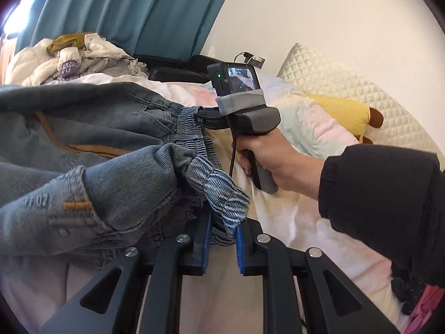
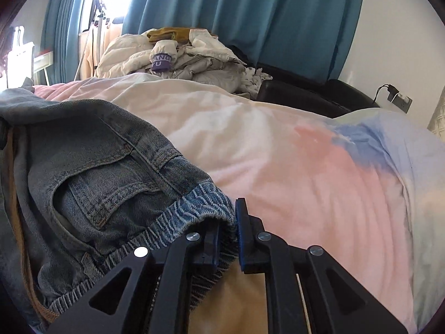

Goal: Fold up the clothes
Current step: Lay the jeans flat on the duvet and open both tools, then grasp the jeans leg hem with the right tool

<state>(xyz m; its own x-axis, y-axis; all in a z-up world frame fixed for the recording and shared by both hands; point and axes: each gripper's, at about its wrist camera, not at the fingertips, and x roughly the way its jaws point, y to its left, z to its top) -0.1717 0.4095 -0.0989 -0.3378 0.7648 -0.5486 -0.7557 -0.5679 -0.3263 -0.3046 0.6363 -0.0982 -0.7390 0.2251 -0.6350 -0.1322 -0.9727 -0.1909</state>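
Observation:
Blue denim jeans [image 1: 91,128] with an elastic waistband lie bunched on the bed, stretched between both grippers. In the left wrist view my left gripper [image 1: 222,233] is shut on a gathered corner of the waistband [image 1: 222,197], which fills the gap between the blue pads. A hand in a black sleeve [image 1: 383,192] holds my right gripper [image 1: 196,118] further back, its tips at the ruched waistband. In the right wrist view my right gripper [image 2: 226,231] is shut on the waistband edge [image 2: 192,206], and the jeans [image 2: 91,167] with a back pocket spread to the left.
A pastel pink, white and blue duvet [image 2: 306,161] covers the bed. A pile of pale clothes [image 2: 178,58] sits at the far side before teal curtains [image 2: 250,14]. A quilted cream pillow [image 1: 342,83] and a yellow plush toy [image 1: 345,111] lie at the right.

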